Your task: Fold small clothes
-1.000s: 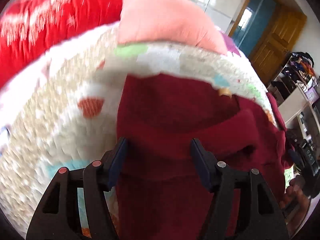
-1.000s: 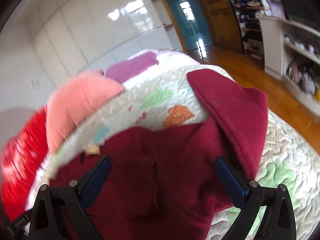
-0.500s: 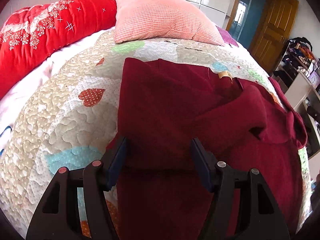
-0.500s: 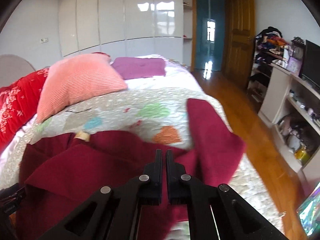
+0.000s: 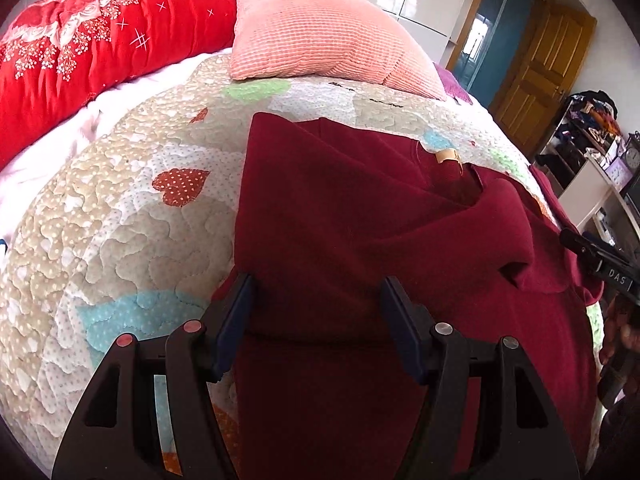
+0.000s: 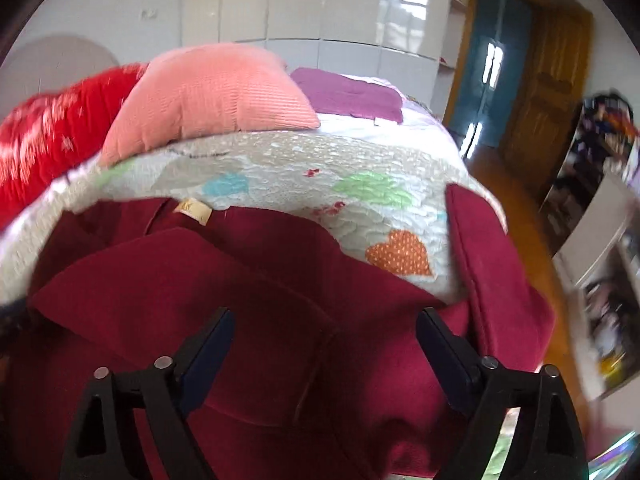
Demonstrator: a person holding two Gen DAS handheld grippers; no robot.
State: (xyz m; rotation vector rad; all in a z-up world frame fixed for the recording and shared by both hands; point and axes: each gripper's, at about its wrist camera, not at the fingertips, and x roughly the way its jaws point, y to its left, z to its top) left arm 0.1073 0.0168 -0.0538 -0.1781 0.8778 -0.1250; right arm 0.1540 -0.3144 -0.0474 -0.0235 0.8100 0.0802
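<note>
Left gripper (image 5: 316, 304): I see its jaws spread wide, nothing between the blue pads, hanging just over the maroon cloth.
Right gripper (image 6: 322, 346): jaws parted wide as well, nothing pinched; I see only cloth beneath the gap. In the left wrist view its black body shows at the far right edge (image 5: 596, 254).
Maroon garment (image 5: 380, 240): spread on the quilt directly ahead of and under both grippers. Seen from the left gripper, its straight left edge runs forward just ahead of the left finger, and a flap is folded over toward the right.
Neck label (image 5: 447, 155): small tan tag at the collar, ahead and to the right of the left gripper; ahead and to the left of the right gripper (image 6: 194, 213).
Sleeve (image 6: 488, 280): lies out to the right of the right gripper, running forward over the quilt's edge.
Quilt (image 5: 120, 220): pale patchwork with hearts, bare to the left of the left gripper; an orange heart (image 6: 400, 254) sits ahead of the right gripper, between body and sleeve.
Pink pillow (image 5: 320, 32): far ahead, beyond the garment's top edge.
Red blanket (image 5: 92, 44): far ahead and to the left, touching the pillow's left side.
Purple pillow (image 6: 348, 94): behind the pink one, to its right, in the right wrist view.
</note>
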